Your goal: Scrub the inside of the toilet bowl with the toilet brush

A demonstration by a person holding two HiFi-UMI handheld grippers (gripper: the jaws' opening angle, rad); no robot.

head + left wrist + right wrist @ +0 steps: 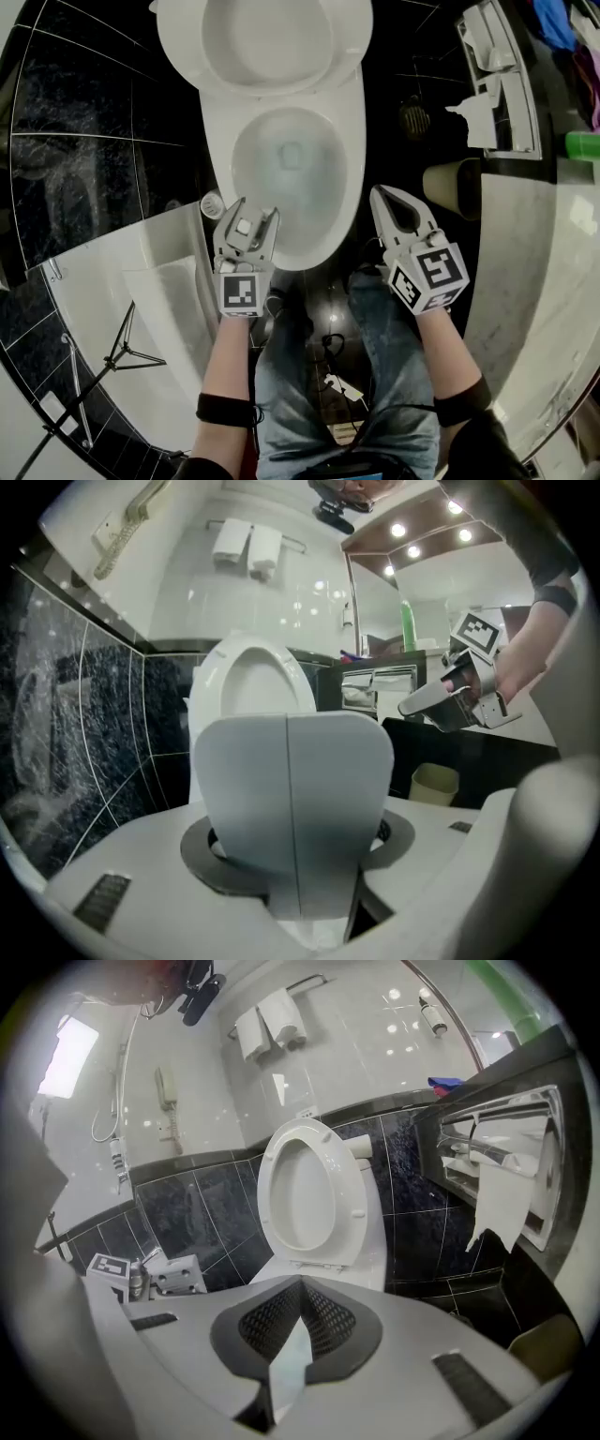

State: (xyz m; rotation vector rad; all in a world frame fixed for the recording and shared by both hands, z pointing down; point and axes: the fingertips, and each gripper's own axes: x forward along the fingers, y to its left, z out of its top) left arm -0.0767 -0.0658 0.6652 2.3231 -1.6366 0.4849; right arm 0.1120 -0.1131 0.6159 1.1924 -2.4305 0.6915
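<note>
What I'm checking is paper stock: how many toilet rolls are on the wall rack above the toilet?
2. Both sit side by side on the wall rack above the toilet: left roll, right roll. The dispenser on the right may hide more.

The toilet bowl (pixel 217 173) looks like smooth, glossy ceramic, the black wall tiles (pixel 187 1213) polished, and the toilet paper (pixel 502 1199) matt.
</note>
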